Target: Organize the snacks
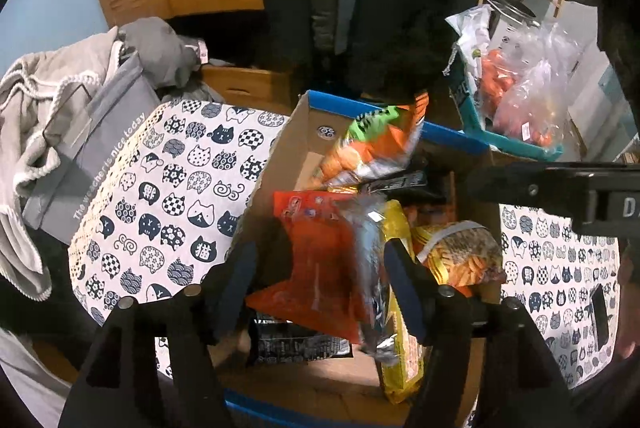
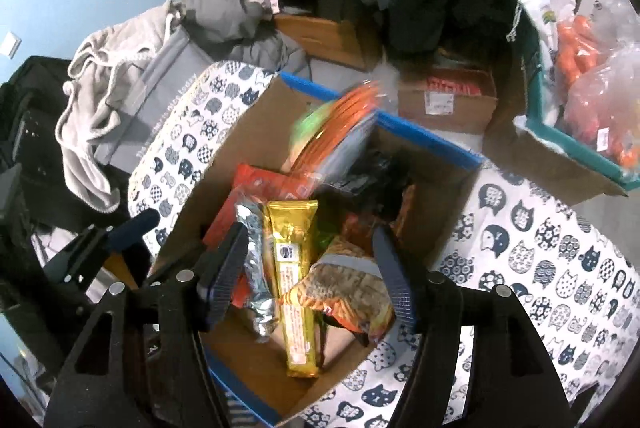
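Note:
A cardboard box [image 1: 280, 163] with blue edges stands on a cat-print cloth and holds several snack packs. In the left wrist view my left gripper [image 1: 324, 280] is open above the box, its fingers either side of a red pack [image 1: 316, 260] and a silver pack [image 1: 370, 260]; no grip shows. A yellow pack [image 1: 400, 360], a chips bag [image 1: 460, 260] and an orange-green bag [image 1: 372, 143] lie there too. In the right wrist view my right gripper [image 2: 310, 268] is open over the same box [image 2: 436, 203], above the yellow pack [image 2: 294, 280], silver pack [image 2: 256, 276] and chips bag [image 2: 348, 288].
A teal basket [image 1: 476, 119] with bagged orange snacks stands at the back right, also in the right wrist view [image 2: 576, 143]. Grey clothes and a grey bag [image 1: 80, 155] lie left. A small carton [image 2: 444, 99] sits behind the box. The cat-print cloth [image 2: 540, 252] spreads right.

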A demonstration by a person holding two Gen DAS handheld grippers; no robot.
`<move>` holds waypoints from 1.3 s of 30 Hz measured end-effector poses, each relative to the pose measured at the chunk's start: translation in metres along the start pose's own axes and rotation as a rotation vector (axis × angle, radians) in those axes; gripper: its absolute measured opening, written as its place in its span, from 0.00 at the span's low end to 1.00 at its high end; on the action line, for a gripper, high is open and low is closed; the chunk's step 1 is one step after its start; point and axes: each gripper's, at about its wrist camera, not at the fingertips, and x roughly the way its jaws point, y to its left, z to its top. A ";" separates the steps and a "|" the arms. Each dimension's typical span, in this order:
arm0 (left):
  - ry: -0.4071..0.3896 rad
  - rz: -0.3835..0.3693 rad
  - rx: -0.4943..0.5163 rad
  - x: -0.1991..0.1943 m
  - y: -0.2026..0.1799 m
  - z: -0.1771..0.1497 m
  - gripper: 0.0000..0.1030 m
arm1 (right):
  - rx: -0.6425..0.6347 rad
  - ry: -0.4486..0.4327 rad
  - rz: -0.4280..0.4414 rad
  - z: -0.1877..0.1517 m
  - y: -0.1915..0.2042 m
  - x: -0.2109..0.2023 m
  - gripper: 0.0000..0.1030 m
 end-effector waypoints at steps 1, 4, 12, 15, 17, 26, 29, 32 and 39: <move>-0.005 0.001 0.007 -0.003 -0.002 0.000 0.69 | -0.002 -0.008 0.000 -0.001 0.000 -0.005 0.65; -0.019 0.005 0.021 -0.010 -0.007 0.000 0.69 | -0.020 -0.034 -0.014 -0.008 0.000 -0.019 0.66; -0.064 0.050 0.089 -0.034 -0.021 -0.003 0.76 | -0.095 -0.098 -0.086 -0.028 0.004 -0.048 0.73; -0.074 0.046 0.100 -0.044 -0.024 -0.005 0.78 | -0.113 -0.127 -0.108 -0.036 0.004 -0.060 0.75; -0.081 0.035 0.109 -0.051 -0.027 -0.006 0.79 | -0.119 -0.147 -0.119 -0.041 0.003 -0.068 0.76; -0.107 0.037 0.134 -0.071 -0.040 -0.012 0.84 | -0.135 -0.210 -0.166 -0.068 -0.014 -0.092 0.77; -0.110 0.049 0.137 -0.074 -0.043 -0.013 0.87 | -0.130 -0.216 -0.181 -0.075 -0.020 -0.095 0.77; -0.107 0.060 0.139 -0.075 -0.044 -0.014 0.87 | -0.117 -0.213 -0.175 -0.081 -0.027 -0.097 0.77; -0.094 0.059 0.154 -0.077 -0.052 -0.016 0.88 | -0.155 -0.249 -0.214 -0.091 -0.029 -0.104 0.77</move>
